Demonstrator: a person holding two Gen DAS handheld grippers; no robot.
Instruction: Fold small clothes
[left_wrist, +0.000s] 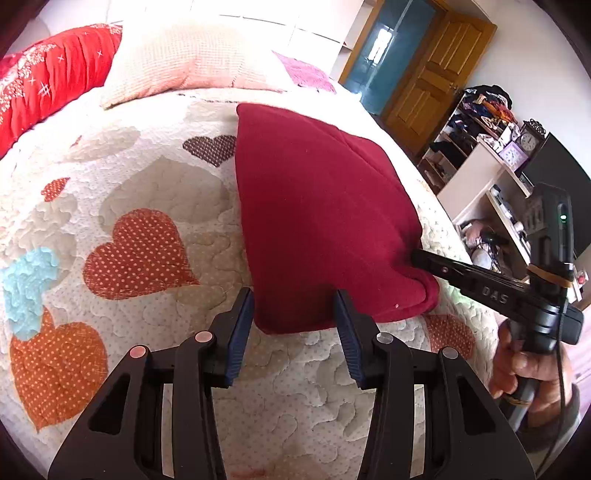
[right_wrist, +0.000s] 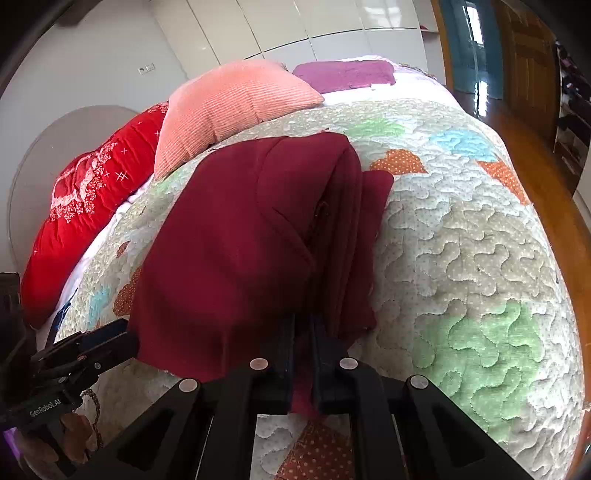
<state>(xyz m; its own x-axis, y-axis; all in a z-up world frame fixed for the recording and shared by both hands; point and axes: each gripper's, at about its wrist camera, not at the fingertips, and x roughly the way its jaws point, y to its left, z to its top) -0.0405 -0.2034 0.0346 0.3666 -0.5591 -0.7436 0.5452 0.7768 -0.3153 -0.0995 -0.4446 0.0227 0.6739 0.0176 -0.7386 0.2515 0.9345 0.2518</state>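
Note:
A dark red garment (left_wrist: 317, 210) lies folded in layers on the heart-patterned quilt (left_wrist: 140, 206). My left gripper (left_wrist: 294, 314) is open, its fingers standing either side of the garment's near corner. My right gripper (left_wrist: 417, 258) reaches in from the right and is shut on the garment's right edge. In the right wrist view the garment (right_wrist: 236, 240) fills the middle and my right gripper (right_wrist: 303, 325) pinches its near hem between closed fingers. My left gripper (right_wrist: 110, 339) shows at the lower left, by the garment's corner.
A pink pillow (left_wrist: 184, 62), a red quilted blanket (left_wrist: 48, 85) and a purple cloth (right_wrist: 347, 75) lie at the head of the bed. Shelves with clutter (left_wrist: 491, 162) and a wooden door (left_wrist: 432, 70) stand to the right, beyond the bed edge.

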